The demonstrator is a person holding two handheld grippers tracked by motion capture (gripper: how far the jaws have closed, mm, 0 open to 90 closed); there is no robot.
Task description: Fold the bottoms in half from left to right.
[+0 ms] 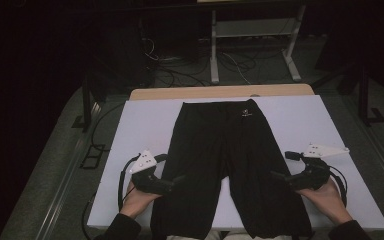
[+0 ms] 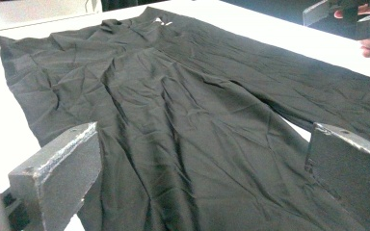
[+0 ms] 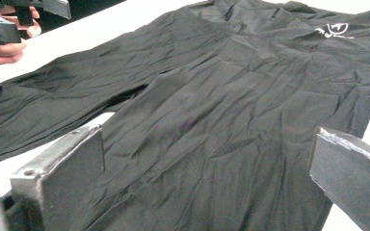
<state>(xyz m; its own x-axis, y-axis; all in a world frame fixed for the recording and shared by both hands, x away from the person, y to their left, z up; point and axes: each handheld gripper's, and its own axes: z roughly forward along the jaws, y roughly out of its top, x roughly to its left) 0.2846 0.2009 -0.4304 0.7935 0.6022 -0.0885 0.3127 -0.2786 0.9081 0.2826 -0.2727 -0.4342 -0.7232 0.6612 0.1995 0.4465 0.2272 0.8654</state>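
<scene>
While a pair of black shorts (image 1: pixel 230 160) lies spread flat on the white table top (image 1: pixel 145 125), waistband at the far side and both leg openings toward the person, the two hand-held grippers flank it at the near end. The left gripper (image 1: pixel 172 182) sits at the outer edge of the left leg, its jaws spread wide with the fabric lying under them, not pinched; in the left gripper view the wrinkled cloth (image 2: pixel 188 120) runs between the two black jaws and away to the waistband. The right gripper (image 1: pixel 280 176) rests at the outer edge of the right leg, its jaws likewise spread apart and holding nothing; the right gripper view shows the fabric (image 3: pixel 231 110) between them and a small white logo (image 3: pixel 335 31) near the waistband. Each gripper is held in a hand, the left hand (image 1: pixel 137 197) and right hand (image 1: pixel 325 196) coming in from the near edge. Beyond the white top a strip of bare wood (image 1: pixel 220 92) shows at the table's far edge.
</scene>
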